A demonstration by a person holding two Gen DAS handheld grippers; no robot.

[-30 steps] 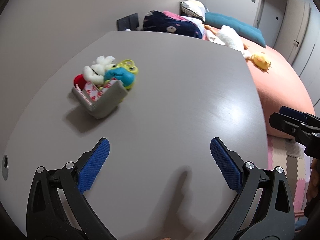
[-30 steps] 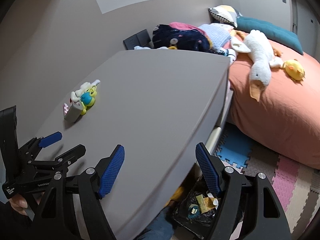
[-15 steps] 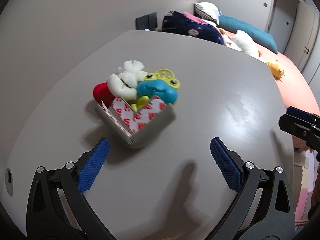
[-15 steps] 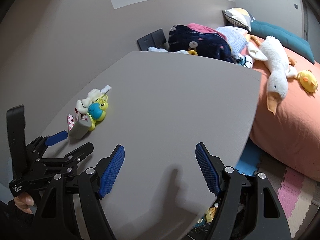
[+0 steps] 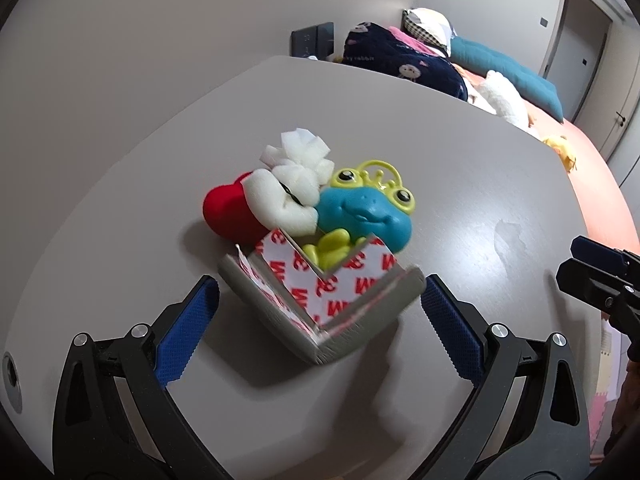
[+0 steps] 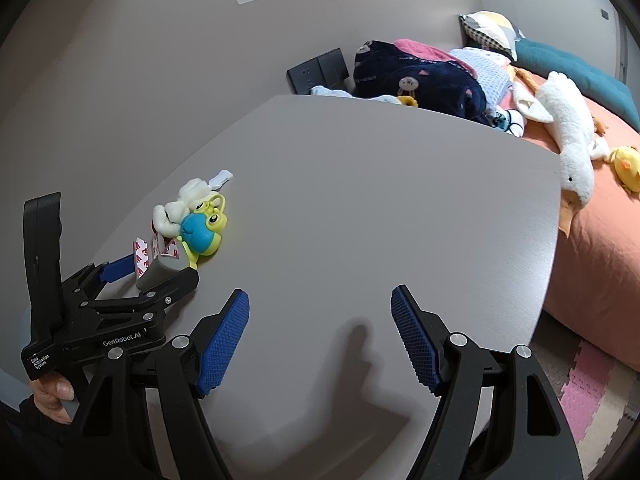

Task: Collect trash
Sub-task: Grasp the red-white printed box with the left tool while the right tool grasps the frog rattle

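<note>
A grey L-shaped foam corner guard with red-and-white tape backing (image 5: 324, 300) lies on the grey table (image 5: 460, 168). It also shows in the right wrist view (image 6: 160, 270). Behind it sit a blue and yellow frog toy (image 5: 364, 216), white foam pieces (image 5: 294, 184) and a red object (image 5: 228, 210). My left gripper (image 5: 318, 330) is open, with its jaws on either side of the corner guard, apart from it. My right gripper (image 6: 320, 344) is open and empty over bare table to the right.
A bed with an orange cover (image 6: 600, 240) stands right of the table, with a white goose plush (image 6: 568, 140), a yellow duck (image 6: 626, 166), dark blue clothing (image 6: 420, 76) and a teal pillow (image 6: 572, 68). Pink foam floor mats (image 6: 588, 380) lie beyond the table edge.
My left gripper has moved forward until the corner guard lies between its open jaws. My right gripper has moved left over the table. Both stay open.
</note>
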